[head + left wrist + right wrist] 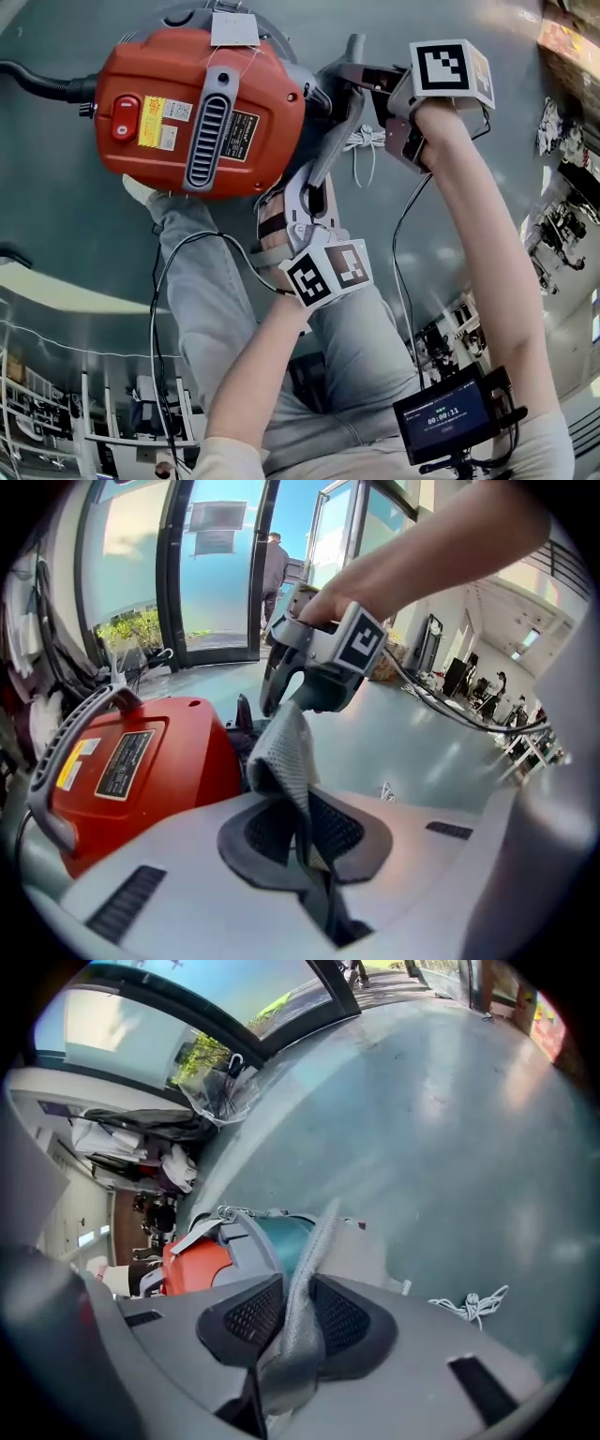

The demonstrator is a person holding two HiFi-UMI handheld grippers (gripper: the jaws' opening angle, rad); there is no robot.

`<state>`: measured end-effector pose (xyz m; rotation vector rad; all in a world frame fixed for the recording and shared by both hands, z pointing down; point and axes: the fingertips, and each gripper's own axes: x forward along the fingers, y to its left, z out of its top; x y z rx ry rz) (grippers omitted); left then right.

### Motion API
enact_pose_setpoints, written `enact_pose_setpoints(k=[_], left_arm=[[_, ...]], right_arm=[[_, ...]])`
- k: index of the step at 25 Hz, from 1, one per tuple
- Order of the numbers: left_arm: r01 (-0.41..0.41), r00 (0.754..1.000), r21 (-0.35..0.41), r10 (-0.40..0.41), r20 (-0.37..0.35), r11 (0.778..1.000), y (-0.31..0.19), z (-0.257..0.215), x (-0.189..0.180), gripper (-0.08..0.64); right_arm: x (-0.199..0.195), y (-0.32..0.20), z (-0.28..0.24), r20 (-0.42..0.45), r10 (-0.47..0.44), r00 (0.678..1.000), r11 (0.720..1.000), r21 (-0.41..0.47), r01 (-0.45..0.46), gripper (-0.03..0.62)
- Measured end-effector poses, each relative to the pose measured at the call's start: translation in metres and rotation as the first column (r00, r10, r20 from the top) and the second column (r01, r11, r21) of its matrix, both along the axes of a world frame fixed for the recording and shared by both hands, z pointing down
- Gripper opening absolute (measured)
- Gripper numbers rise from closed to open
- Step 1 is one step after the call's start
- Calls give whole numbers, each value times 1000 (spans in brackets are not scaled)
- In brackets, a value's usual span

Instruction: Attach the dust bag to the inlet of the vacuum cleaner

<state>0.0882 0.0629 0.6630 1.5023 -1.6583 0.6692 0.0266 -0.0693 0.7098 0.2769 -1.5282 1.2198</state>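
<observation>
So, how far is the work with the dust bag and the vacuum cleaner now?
Done: the dust bag is held up next to the red vacuum cleaner. In hand: the left gripper pinches its grey cloth; the right gripper has cloth between jaws that stand apart. Left: I see no bag mouth seated on the vacuum cleaner, so the fitting itself seems not yet done.

Inlet perhaps behind dust bag (339,122)

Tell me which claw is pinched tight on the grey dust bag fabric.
The left claw: it is shut flat on the dust bag. The right claw stands parted around the fabric.
</observation>
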Motion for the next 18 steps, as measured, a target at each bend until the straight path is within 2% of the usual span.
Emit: enact_pose_setpoints(k=[2, 6, 8, 11, 13, 15, 18], left_arm=[[26, 999, -7, -27, -41, 1000, 0, 5, -1, 14], [93, 978, -58, -102, -180, 994, 7, 25, 9, 14], [136, 970, -37, -141, -200, 990, 11, 17, 7, 14], [195, 964, 21, -188, -188, 980, 7, -13, -5, 14], [237, 957, 30, -228, -180, 971, 4, -21, -16, 14], [257, 948, 1, -252, -192, 966, 7, -11, -17, 14], [219, 948, -39, -222, -228, 975, 13, 3, 9, 14]], right_arm=[[4, 0, -10, 13, 31, 999, 999, 19, -31, 85], [11, 10, -34, 22, 116, 993, 992, 49, -116, 43], [13, 6, -32, 19, 207, 978, 978, 33, -208, 43], [11, -6, -18, 48, 326, 944, 945, -18, -326, 44], [10, -8, -16, 59, 331, 942, 944, -12, -331, 44], [7, -4, -24, 56, 299, 953, 954, 7, -300, 38], [5, 4, -36, 69, 266, 962, 964, 11, -267, 34]])
